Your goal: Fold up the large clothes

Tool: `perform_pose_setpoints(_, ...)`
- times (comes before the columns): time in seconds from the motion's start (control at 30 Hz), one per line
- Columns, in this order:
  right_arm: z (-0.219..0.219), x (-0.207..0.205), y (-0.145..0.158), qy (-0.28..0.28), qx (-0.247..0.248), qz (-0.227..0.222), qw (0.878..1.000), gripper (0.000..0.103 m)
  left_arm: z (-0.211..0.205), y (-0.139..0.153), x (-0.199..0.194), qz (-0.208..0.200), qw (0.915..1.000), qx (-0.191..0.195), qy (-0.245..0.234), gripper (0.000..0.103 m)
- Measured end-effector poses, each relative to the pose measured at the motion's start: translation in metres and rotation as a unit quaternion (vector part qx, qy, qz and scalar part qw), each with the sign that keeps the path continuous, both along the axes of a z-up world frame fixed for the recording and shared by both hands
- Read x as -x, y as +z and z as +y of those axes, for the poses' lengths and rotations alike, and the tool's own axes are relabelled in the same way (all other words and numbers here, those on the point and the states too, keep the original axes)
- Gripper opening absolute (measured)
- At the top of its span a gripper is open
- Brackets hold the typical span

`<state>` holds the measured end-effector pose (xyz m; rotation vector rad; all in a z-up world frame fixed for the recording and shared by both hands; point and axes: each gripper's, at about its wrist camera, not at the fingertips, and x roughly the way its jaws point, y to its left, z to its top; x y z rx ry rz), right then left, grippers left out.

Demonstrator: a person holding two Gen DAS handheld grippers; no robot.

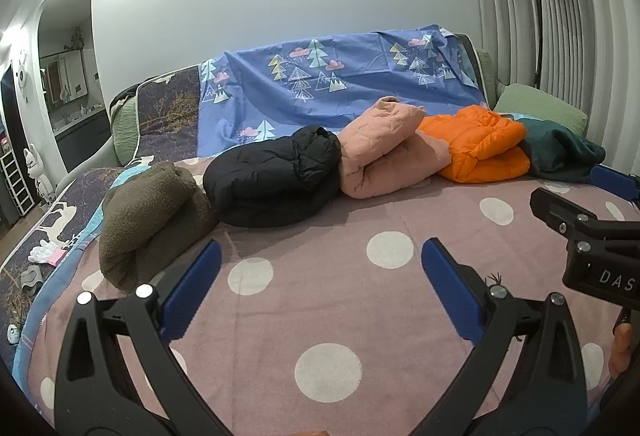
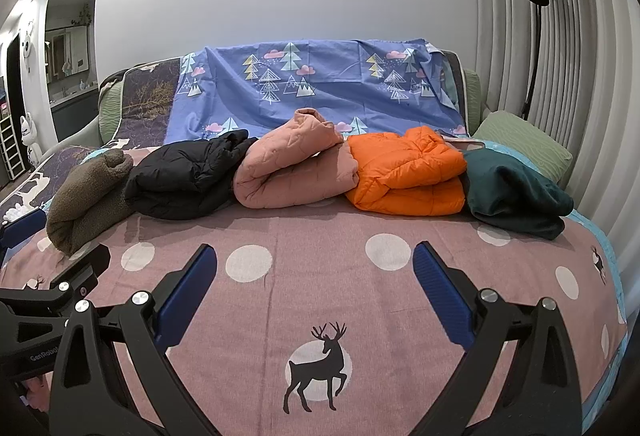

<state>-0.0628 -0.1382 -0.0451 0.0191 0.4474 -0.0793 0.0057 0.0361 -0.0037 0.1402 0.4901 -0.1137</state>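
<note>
Several folded garments lie in a row across the back of the pink dotted blanket (image 1: 320, 300): a brown fleece (image 1: 152, 215), a black puffer jacket (image 1: 276, 183), a pink quilted jacket (image 1: 384, 155), an orange puffer jacket (image 1: 480, 147) and a dark green garment (image 1: 560, 151). The right wrist view shows the same row: brown fleece (image 2: 88, 195), black jacket (image 2: 188, 175), pink jacket (image 2: 296, 167), orange jacket (image 2: 408, 171), green garment (image 2: 516, 191). My left gripper (image 1: 320, 260) hangs open over bare blanket (image 2: 320, 276), well short of the clothes. My right gripper (image 2: 314, 264) is open too, holding nothing.
A blue tree-print sheet (image 1: 340, 75) drapes over the sofa back behind the clothes. A green cushion (image 2: 524, 143) lies at the right, a black floor lamp (image 2: 534, 35) by the curtains. Small items (image 1: 44, 256) lie on the dark cover at left. The other gripper (image 1: 592, 236) shows at the right edge.
</note>
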Motion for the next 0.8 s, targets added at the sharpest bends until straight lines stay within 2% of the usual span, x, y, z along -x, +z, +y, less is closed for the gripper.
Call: perform_pose_setpoints(0.8,-0.0002,-0.0003,-0.0006,0.000,0.001,0.000,1.000,0.099,0.0010,-0.0023,-0.0006,0.003,1.0000,-0.006,0.001,0.101)
